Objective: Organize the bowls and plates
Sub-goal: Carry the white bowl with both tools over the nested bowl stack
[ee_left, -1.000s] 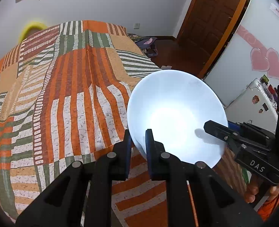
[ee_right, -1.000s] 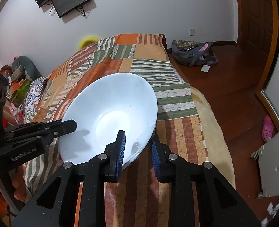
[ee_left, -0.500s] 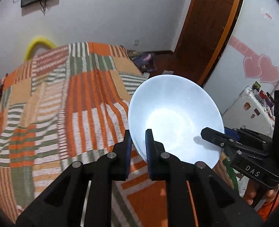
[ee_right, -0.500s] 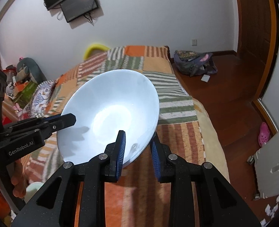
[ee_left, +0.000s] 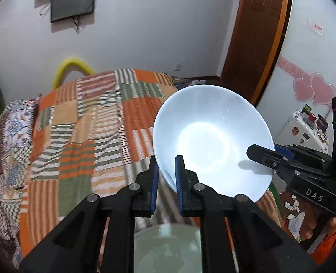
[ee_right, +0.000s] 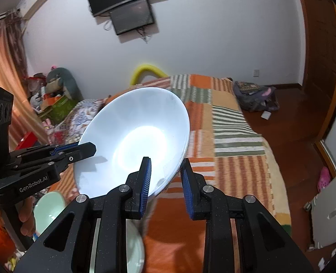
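A large white bowl (ee_left: 211, 136) is held tilted in the air between both grippers. My left gripper (ee_left: 166, 175) is shut on its near left rim. My right gripper (ee_right: 164, 177) straddles the opposite rim of the bowl (ee_right: 136, 141), with a wider gap between its jaws than before. Each gripper shows in the other's view: the right one (ee_left: 265, 154), the left one (ee_right: 81, 150). A pale green bowl (ee_left: 168, 248) lies below, under the left gripper. It also shows in the right wrist view (ee_right: 47, 209), with another pale dish (ee_right: 122, 250) beside it.
The bed with the orange, green and white striped patchwork cover (ee_left: 88, 125) stretches ahead. A bag (ee_right: 254, 95) lies on the wooden floor to the right of the bed. A wooden door (ee_left: 256, 34) and a white fridge (ee_left: 304, 127) stand at the right.
Both grippers have lifted the white bowl up and back from the bed, bringing the pale green dishes into view below. The right gripper's jaws have spread wider around the rim.
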`<state>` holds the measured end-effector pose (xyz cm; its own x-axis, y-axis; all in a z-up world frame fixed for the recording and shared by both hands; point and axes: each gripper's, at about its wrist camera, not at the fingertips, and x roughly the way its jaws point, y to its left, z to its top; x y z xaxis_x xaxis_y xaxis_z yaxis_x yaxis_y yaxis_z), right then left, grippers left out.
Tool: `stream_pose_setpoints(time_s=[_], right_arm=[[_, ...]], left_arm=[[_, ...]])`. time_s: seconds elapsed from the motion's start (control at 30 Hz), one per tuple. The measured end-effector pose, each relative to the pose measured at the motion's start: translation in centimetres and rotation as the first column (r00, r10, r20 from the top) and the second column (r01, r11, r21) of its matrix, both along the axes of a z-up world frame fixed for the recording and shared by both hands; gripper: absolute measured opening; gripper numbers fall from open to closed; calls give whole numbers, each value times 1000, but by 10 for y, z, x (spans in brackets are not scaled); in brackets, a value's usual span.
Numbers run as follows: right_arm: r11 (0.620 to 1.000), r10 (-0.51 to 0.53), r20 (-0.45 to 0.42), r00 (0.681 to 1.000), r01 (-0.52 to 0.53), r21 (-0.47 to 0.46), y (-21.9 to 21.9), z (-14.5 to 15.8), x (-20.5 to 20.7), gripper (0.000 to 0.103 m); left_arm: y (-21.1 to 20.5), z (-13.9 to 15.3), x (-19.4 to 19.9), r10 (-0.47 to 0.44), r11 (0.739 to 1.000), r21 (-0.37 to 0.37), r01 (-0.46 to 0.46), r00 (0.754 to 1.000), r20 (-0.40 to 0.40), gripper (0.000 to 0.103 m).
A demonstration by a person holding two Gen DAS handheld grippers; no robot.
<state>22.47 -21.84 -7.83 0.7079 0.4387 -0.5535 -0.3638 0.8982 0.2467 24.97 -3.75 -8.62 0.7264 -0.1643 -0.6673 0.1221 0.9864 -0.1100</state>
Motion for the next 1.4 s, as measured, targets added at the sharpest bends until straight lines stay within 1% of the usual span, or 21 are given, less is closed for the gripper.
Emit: stream_pose_setpoints(time_s=[0.3,0.47,0.7,0.87,0.97,1.2,1.4], right_arm=[[996,88,36,995,-89,7,48,8,-30,24],[990,140,36,989,-141,14,75,5,-46,24],[975,224,18,975,-224,10,118,-7,-64,24],[960,281,-6,960,-281,7,151,-18,-74,24],[950,310,-22,950,-311,-15,170,-27,-80,24],[936,349,-77,934,-352,-29,194,-49,-88,24],[926,366,-129,922,-374,-46,213,-68,-92,24]], left_arm=[[47,19,-75,71,997,20,-72,997,42,13],[77,21,-114,121,992,20,-122,992,46,13],[117,11,-151,205,979,10,-206,978,26,13],[147,-5,-173,255,967,-8,-255,967,-4,13],[158,-19,-180,276,961,-8,-277,961,-31,13],[187,-54,-190,318,946,-35,-323,942,-107,13],[198,-81,-194,348,935,-13,-354,925,-150,13]])
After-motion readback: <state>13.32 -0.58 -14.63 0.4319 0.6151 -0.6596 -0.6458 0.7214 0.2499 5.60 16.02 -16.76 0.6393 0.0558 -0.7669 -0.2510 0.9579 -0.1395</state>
